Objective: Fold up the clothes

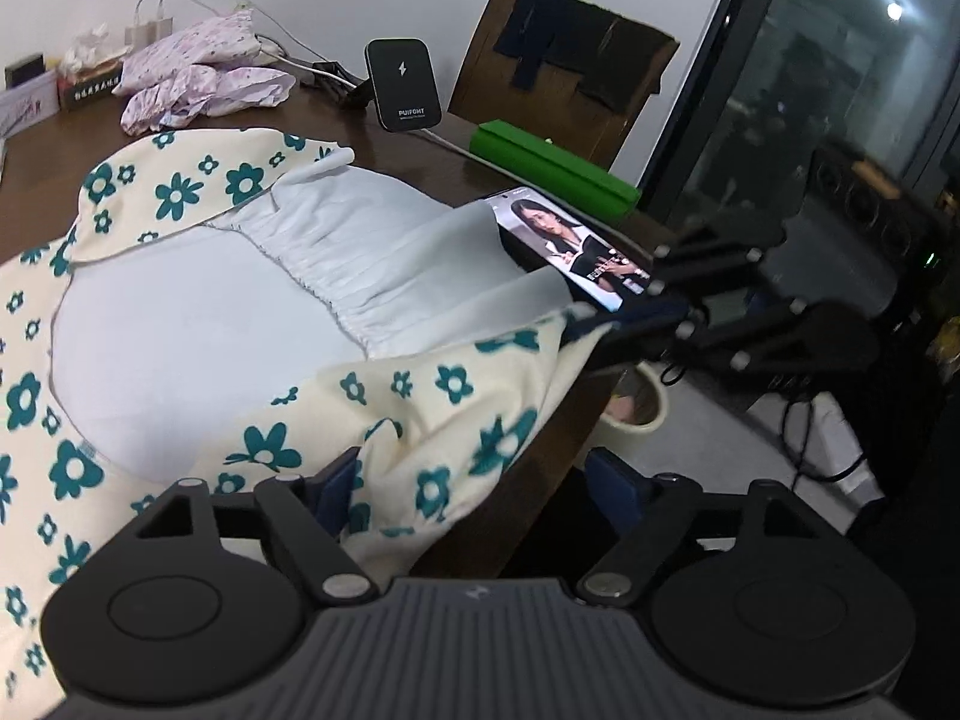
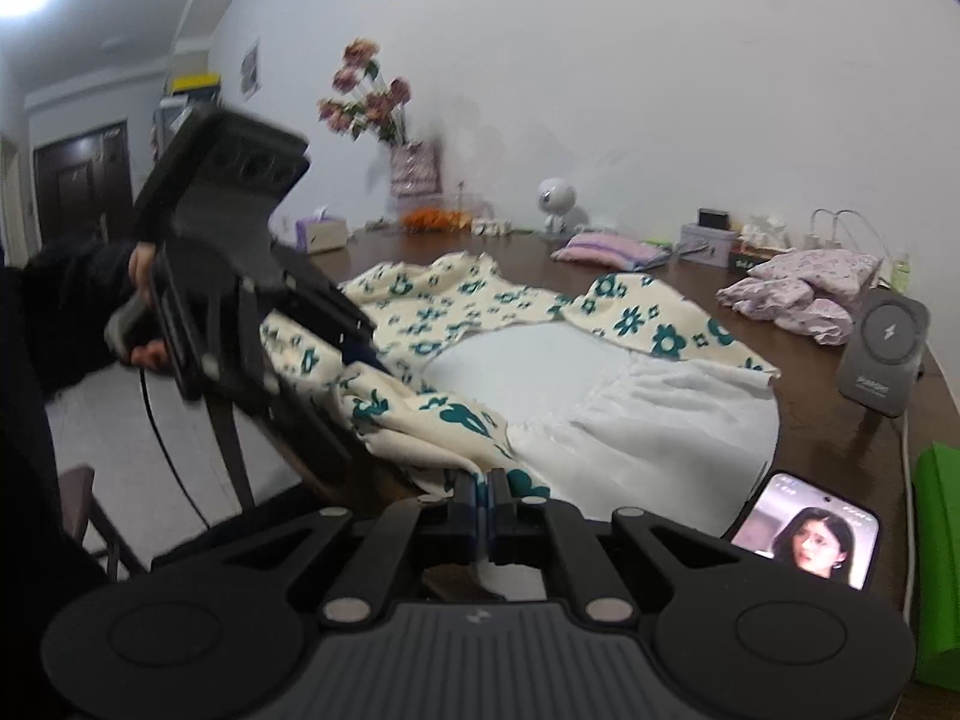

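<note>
A cream garment with teal flowers (image 1: 180, 192) and a white gathered lining lies spread on the brown table (image 1: 48, 150). My left gripper (image 1: 477, 474) is open at the table's near edge. A floral fold drapes over its left finger, and its right finger hangs off the table. My right gripper (image 2: 483, 489) is shut on the garment's (image 2: 456, 306) near hem, where the floral cloth meets the white lining. In the left wrist view the right gripper (image 1: 606, 324) pinches that corner beside the phone. In the right wrist view a hand (image 2: 144, 354) holds the left gripper (image 2: 354, 354).
A lit phone (image 2: 810, 531) lies by the white lining. A green box (image 1: 552, 165) and a charger stand (image 1: 405, 84) sit behind it. Crumpled purple clothes (image 1: 204, 81), a folded pink piece (image 2: 606, 252), tissue boxes and a flower vase (image 2: 414, 174) line the far side. A wooden chair (image 1: 570, 60) stands beyond.
</note>
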Tool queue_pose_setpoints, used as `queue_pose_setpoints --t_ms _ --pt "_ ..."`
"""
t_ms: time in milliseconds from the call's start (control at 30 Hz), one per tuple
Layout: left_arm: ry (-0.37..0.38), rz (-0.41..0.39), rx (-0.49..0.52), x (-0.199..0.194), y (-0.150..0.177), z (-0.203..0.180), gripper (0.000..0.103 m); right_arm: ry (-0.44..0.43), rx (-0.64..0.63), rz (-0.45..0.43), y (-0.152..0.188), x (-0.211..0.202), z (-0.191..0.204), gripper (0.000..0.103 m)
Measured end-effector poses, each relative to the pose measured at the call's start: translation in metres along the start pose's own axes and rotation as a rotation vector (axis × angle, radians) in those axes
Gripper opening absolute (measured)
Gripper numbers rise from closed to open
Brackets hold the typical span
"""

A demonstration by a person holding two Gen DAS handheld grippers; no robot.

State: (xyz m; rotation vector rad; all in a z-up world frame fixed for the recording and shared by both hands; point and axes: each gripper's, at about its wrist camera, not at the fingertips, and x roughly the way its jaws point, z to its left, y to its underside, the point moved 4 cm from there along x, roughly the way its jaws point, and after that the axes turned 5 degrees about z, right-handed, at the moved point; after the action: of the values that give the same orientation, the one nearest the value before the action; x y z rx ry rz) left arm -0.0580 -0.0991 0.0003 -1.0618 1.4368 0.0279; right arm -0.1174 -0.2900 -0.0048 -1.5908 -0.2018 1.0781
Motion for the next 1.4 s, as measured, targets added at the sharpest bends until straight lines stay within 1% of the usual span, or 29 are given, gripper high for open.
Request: queue_pose_setpoints --t_ms 33,100,167,200,267,300,333,367,400,467,600,633,667,733,800,833,867,900,1000,1033,1067,1100,1133,1200,1267,1300,1333,1367,1400 --pt "-0.001 0.007 -0.004 0.002 0.000 0.002 0.068 0.004 0.008 -0.003 0.000 -0.001 -0.001 0.002" --pt "-0.003 0.021 -0.012 0.005 0.000 0.006 0.043 0.008 0.015 0.003 -0.001 -0.001 0.001 0.002" --pt "-0.004 0.029 -0.022 0.006 0.001 0.011 0.030 0.009 0.021 0.015 -0.002 0.000 0.003 0.002" --pt "-0.002 0.031 -0.029 0.006 0.002 0.014 0.027 0.006 0.024 0.024 -0.002 0.000 0.005 0.003" --pt "0.012 0.034 -0.046 0.004 0.002 0.018 0.025 0.014 0.014 0.029 -0.003 0.001 0.009 0.007" --pt "0.016 0.034 -0.050 0.004 0.002 0.018 0.025 0.032 -0.008 0.019 -0.005 0.001 0.013 0.019" --pt "0.019 0.033 -0.051 0.004 0.002 0.019 0.025 0.033 -0.027 0.025 -0.005 0.004 0.016 0.042" --pt "0.021 0.033 -0.052 0.005 0.002 0.019 0.025 0.033 -0.046 0.032 -0.006 0.007 0.018 0.051" --pt "0.024 0.034 -0.052 0.005 0.001 0.019 0.025 0.032 -0.064 0.039 -0.006 0.011 0.020 0.056" --pt "0.034 0.037 -0.051 0.005 0.000 0.020 0.025 0.032 -0.102 0.053 -0.007 0.017 0.025 0.056" --pt "0.052 0.041 -0.053 0.006 -0.001 0.022 0.025 0.031 -0.176 0.081 -0.010 0.030 0.035 0.051" --pt "0.056 0.041 -0.054 0.006 -0.001 0.023 0.025 0.031 -0.195 0.088 -0.010 0.034 0.037 0.046" --pt "0.059 0.041 -0.055 0.006 -0.001 0.023 0.025 0.031 -0.213 0.095 -0.011 0.037 0.040 0.044" --pt "0.052 0.039 -0.056 0.006 -0.001 0.024 0.024 0.030 -0.251 0.109 -0.012 0.044 0.044 0.032" --pt "0.043 0.030 -0.058 0.005 -0.001 0.024 0.025 0.030 -0.288 0.123 -0.013 0.050 0.049 0.026" --pt "0.037 0.022 -0.056 0.003 -0.001 0.024 0.027 0.029 -0.306 0.130 -0.014 0.053 0.051 0.023" --pt "0.034 0.007 -0.053 -0.001 0.000 0.024 0.035 0.029 -0.325 0.137 -0.014 0.057 0.054 0.019" --pt "0.030 -0.009 -0.051 -0.005 0.001 0.023 0.044 0.028 -0.324 0.141 -0.014 0.057 0.053 0.012" --pt "0.008 -0.086 -0.043 -0.031 0.006 0.023 0.049 0.024 -0.308 0.151 -0.013 0.057 0.052 0.008" --pt "-0.011 -0.104 -0.038 -0.041 0.010 0.023 0.051 0.024 -0.304 0.152 -0.013 0.057 0.051 0.007" --pt "-0.054 -0.110 -0.028 -0.049 0.015 0.023 0.059 0.024 -0.301 0.154 -0.013 0.056 0.051 0.007" --pt "-0.097 -0.116 -0.018 -0.058 0.021 0.023 0.064 0.022 -0.296 0.156 -0.014 0.054 0.049 0.007" --pt "-0.142 -0.114 -0.008 -0.065 0.027 0.024 0.066 0.019 -0.290 0.159 -0.014 0.053 0.048 0.007" --pt "-0.236 -0.054 -0.011 -0.071 0.046 0.034 0.066 0.016 -0.278 0.164 -0.015 0.051 0.045 0.007" --pt "-0.292 -0.016 -0.067 -0.079 0.066 0.049 0.064 0.030 -0.277 0.175 -0.015 0.053 0.045 0.007" --pt "-0.302 -0.018 -0.096 -0.085 0.074 0.055 0.063 0.037 -0.279 0.175 -0.016 0.053 0.048 0.010" --pt "-0.312 -0.021 -0.121 -0.092 0.082 0.061 0.063 0.044 -0.281 0.174 -0.016 0.052 0.050 0.020" --pt "-0.319 -0.030 -0.133 -0.099 0.089 0.065 0.064 0.051 -0.297 0.166 -0.017 0.051 0.055 0.027" --pt "-0.325 -0.038 -0.144 -0.106 0.095 0.069 0.064 0.057 -0.314 0.157 -0.018 0.050 0.060 0.045"
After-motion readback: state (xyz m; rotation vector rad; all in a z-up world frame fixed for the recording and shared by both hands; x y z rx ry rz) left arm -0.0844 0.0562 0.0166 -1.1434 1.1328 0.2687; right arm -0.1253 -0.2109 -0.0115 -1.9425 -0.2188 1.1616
